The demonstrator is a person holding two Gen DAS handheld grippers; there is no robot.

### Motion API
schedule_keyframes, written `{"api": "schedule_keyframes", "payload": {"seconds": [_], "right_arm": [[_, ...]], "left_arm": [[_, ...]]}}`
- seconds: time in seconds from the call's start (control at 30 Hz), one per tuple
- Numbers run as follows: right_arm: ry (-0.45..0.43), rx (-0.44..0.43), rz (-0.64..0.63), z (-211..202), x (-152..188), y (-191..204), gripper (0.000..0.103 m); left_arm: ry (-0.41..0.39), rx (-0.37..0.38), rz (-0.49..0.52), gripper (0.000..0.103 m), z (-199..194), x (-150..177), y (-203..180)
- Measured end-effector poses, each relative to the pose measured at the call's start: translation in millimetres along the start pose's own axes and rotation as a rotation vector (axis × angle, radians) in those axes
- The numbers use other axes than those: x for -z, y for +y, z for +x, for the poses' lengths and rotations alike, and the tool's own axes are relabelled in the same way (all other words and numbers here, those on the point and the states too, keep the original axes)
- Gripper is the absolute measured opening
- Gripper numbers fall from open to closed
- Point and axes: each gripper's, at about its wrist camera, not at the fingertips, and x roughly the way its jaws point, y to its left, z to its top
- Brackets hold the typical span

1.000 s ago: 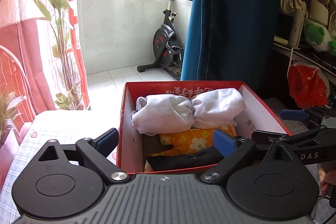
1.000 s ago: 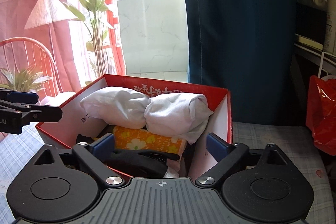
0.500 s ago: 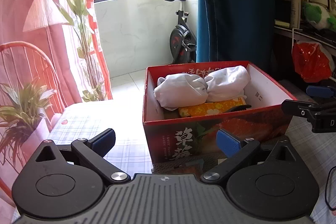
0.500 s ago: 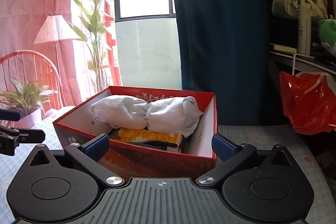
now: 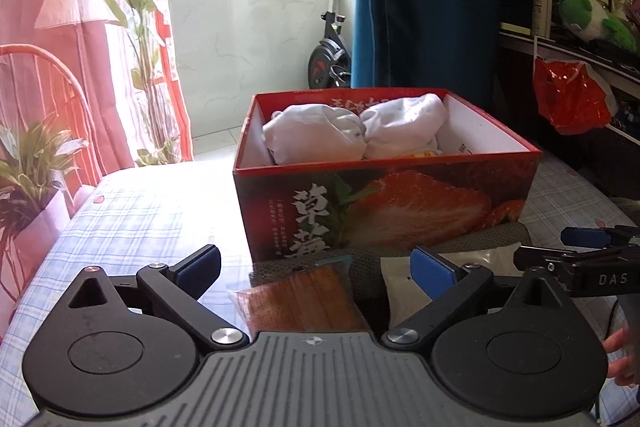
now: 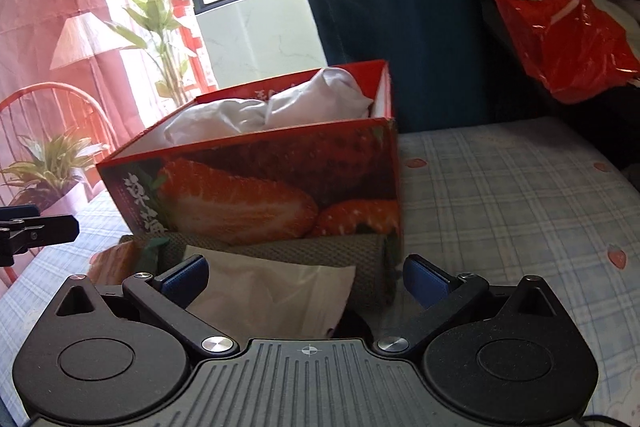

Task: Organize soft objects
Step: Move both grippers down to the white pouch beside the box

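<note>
A checked table (image 5: 132, 211) is carrying the strawberry box (image 5: 384, 215) at 12 o'clock, white rolls (image 5: 320, 139) packed inside. Both hand-held grippers, left (image 5: 316, 267) and right (image 6: 306, 277), are hovering open over the grey cloth (image 6: 320, 251), probably next to be collected.

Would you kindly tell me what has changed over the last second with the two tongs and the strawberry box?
Both tongs, left and right, drew back and down from above the strawberry box, so its front and the packets before it now show: an orange one and a white one. Nothing was gripped or released. The white bundles stay inside; both tongs remain open.
</note>
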Motion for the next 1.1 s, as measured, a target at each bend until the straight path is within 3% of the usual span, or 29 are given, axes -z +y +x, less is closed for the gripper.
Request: {"api": "schedule_keyframes", "payload": {"seconds": [0.13,0.27,0.5,0.83,1.0,1.1], "right_arm": [[0.04,-0.027,0.073,3.6,10.9,-13.2,0.103],[0.076,0.012,-0.008,8.3,15.9,-7.5,0.103],[0.081,-0.021,-0.108,9.9,19.8,2.8,0.103],[0.109,-0.036,-0.076,16.6,22.0,-2.5,0.102],[0.115,-0.022,-0.121,18.4,23.8,1.7,0.088],[0.103,-0.032,-0.138,17.7,24.6,3.7,0.086]], "left_arm": [[0.045,0.054,-0.021,0.095,8.9,5.3,-9.3],[0.069,0.077,-0.044,0.09,20.1,10.4,-14.3],[0.112,0.124,-0.042,0.079,37.4,20.9,-26.5],[0.111,0.134,-0.049,0.075,41.8,27.6,-26.0],[0.113,0.15,-0.046,0.072,43.8,25.8,-23.7],[0.113,0.145,-0.033,0.069,44.5,25.4,-25.1]]}}
